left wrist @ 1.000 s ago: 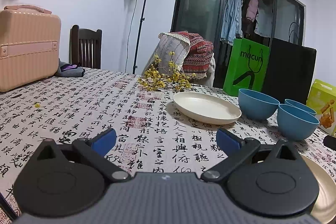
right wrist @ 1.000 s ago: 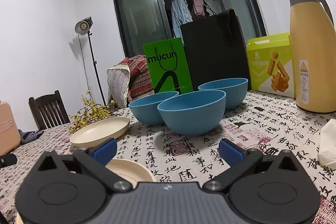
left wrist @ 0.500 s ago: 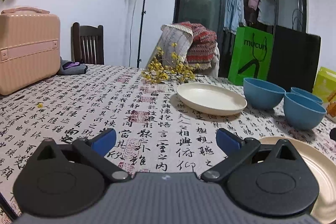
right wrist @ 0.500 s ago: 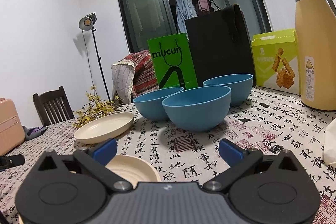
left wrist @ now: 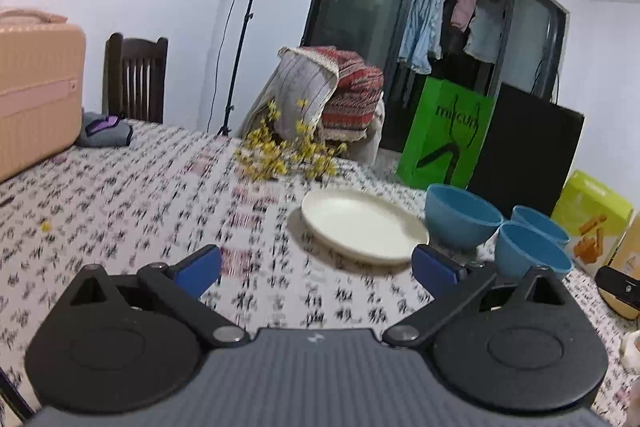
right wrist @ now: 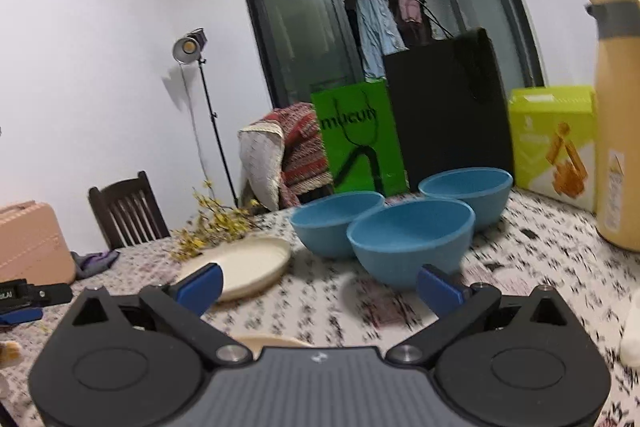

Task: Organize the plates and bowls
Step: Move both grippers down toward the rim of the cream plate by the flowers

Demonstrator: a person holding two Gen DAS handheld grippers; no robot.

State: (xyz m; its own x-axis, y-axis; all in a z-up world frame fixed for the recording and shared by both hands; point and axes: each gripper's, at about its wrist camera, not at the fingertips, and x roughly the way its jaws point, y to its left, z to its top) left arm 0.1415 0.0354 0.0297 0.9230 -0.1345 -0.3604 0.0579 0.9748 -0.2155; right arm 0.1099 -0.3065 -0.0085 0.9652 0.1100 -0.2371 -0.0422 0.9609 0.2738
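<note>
Both grippers spread wide, empty. Left gripper (left wrist: 316,263) hovers over the tablecloth (left wrist: 120,211), near side of the cream plate (left wrist: 362,229). Right gripper (right wrist: 320,281) faces three blue bowls (right wrist: 410,241) clustered touching, right of that plate. A second plate's rim (right wrist: 272,340) peeks just under the right gripper.

Step, as judged: approach, nothing grasped or stacked yet. Next move likely calls for closing on a plate rim, or on the nearest bowl's wall for nesting. Views blurred; exact contact unclear.

Matt blue bowls (right wrist: 412,239), smooth cream plate (left wrist: 362,225), printed cloth tablecloth (left wrist: 132,195).
</note>
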